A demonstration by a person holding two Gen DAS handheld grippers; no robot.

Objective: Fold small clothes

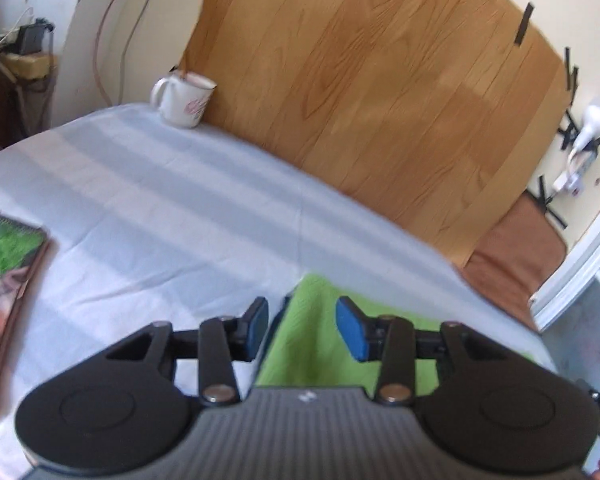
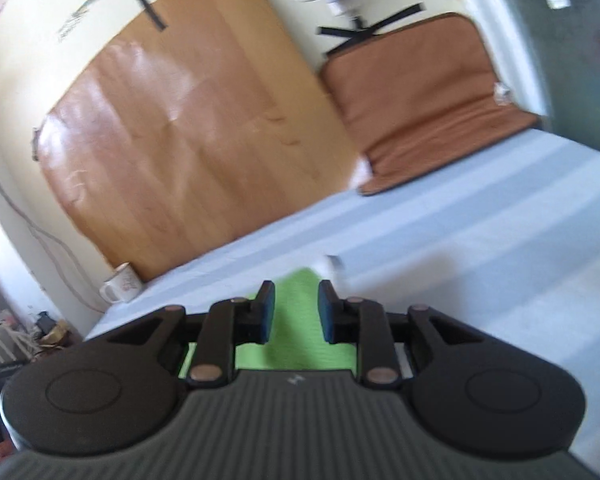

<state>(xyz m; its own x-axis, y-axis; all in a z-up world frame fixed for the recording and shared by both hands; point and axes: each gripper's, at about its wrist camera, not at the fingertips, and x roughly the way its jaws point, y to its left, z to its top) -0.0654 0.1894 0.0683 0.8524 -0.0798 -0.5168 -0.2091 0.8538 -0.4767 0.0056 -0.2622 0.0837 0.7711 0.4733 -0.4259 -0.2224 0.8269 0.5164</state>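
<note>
Green cloth (image 1: 300, 332) spread flat on white-sheeted table (image 1: 148, 184), below both grippers. Left gripper (image 1: 302, 328) jaws parted, nothing pinched; right gripper (image 2: 296, 312) likewise (frames blurred).

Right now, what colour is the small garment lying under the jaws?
Bright lime green. The garment shows best in the left wrist view, lying on the pale sheet.

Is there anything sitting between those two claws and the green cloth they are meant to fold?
Nothing visible. The green cloth lies on the white sheet right beneath the left gripper and the right gripper, both open. The mug and the phone lie well off to the side.
</note>
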